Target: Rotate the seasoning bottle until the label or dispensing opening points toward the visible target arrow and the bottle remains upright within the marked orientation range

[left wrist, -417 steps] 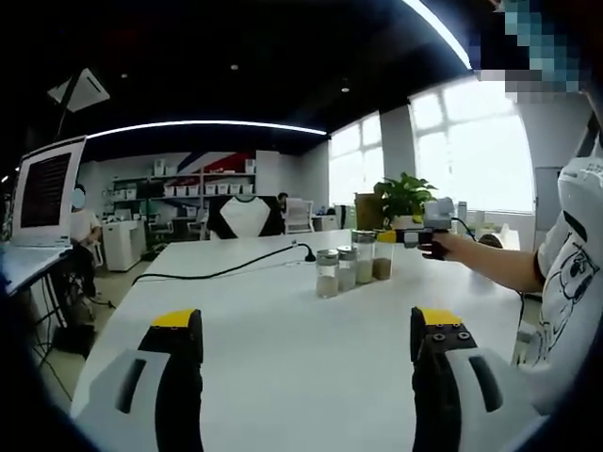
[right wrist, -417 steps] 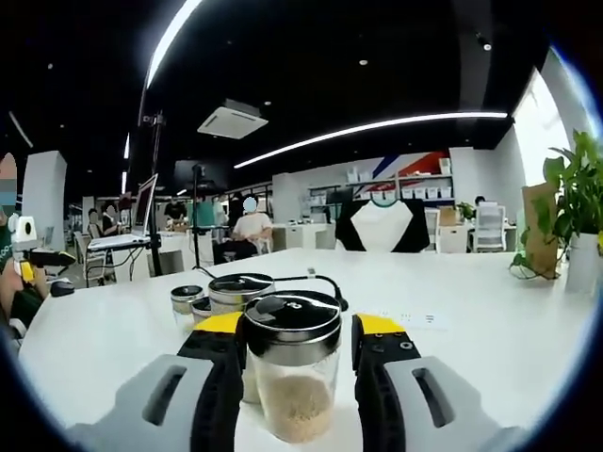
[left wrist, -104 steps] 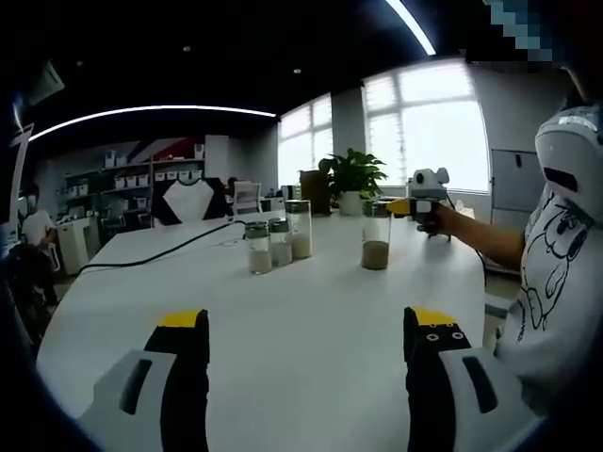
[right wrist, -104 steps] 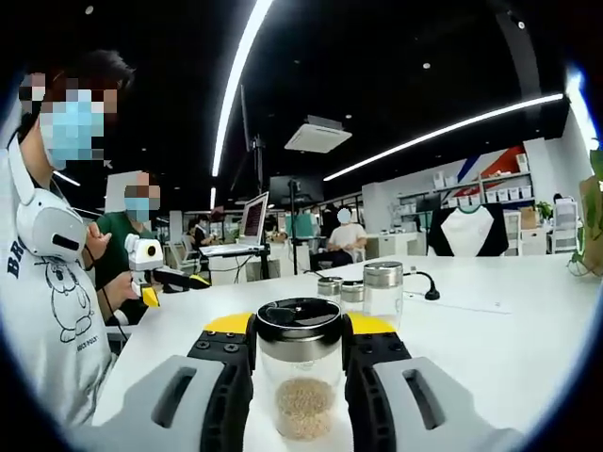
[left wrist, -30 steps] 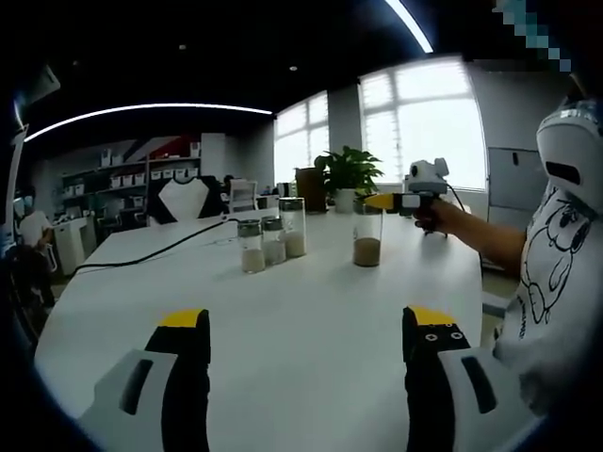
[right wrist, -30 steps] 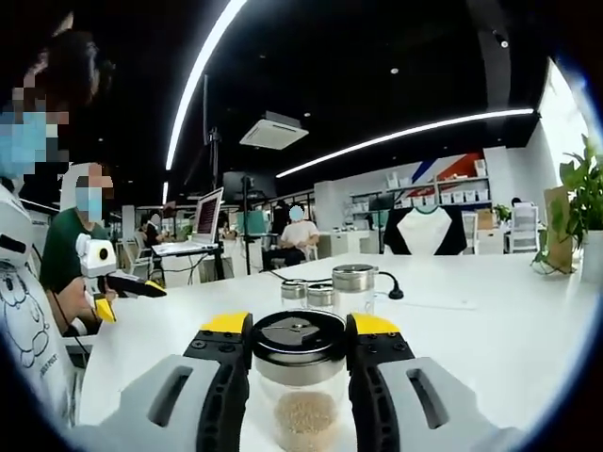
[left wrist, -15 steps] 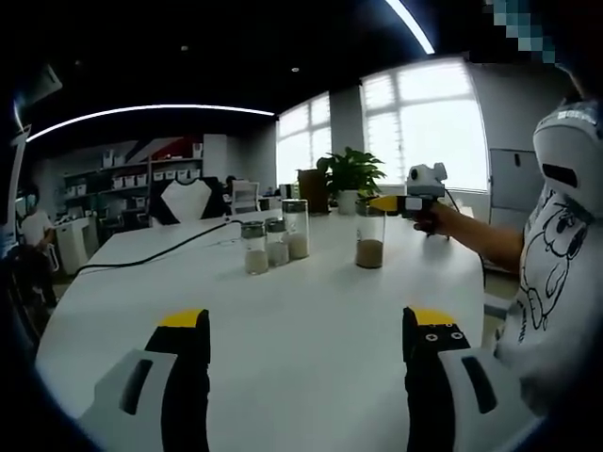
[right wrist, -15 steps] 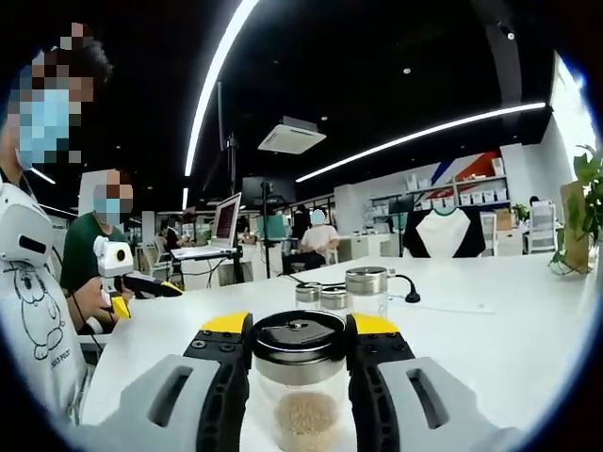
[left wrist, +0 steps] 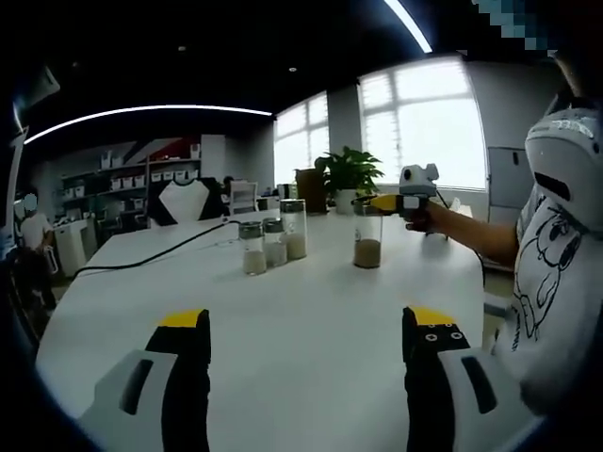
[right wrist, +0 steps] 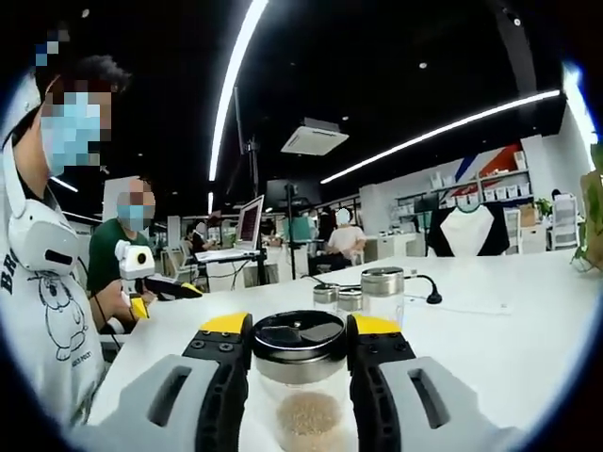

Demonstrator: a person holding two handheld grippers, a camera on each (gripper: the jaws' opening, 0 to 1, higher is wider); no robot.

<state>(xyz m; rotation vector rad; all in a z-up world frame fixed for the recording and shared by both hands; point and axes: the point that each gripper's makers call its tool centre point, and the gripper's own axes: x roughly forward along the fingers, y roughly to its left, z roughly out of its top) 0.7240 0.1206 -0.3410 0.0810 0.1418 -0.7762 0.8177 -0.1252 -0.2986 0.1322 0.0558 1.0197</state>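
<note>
My right gripper [right wrist: 299, 334] is shut on a clear glass seasoning bottle [right wrist: 300, 407] with a black and chrome lid and pale grains in it. The bottle stands upright on the white table [right wrist: 490, 320]. In the left gripper view that bottle [left wrist: 366, 235] stands right of centre, with the right gripper [left wrist: 374, 201] around its lid. Three more seasoning bottles [left wrist: 268, 243] stand in a row to its left, seen behind the held bottle in the right gripper view [right wrist: 363, 290]. My left gripper [left wrist: 301, 330] hangs open over the near table, nothing between its fingers.
A black cable [left wrist: 155, 252] runs across the table behind the row of bottles. A potted plant [left wrist: 347, 174] stands at the far edge by the windows. A person [right wrist: 52, 282] stands close at the left; others sit at desks behind.
The right gripper has turned with the bottle still in it, so the room has slid right in its view. The left gripper has stayed put.
</note>
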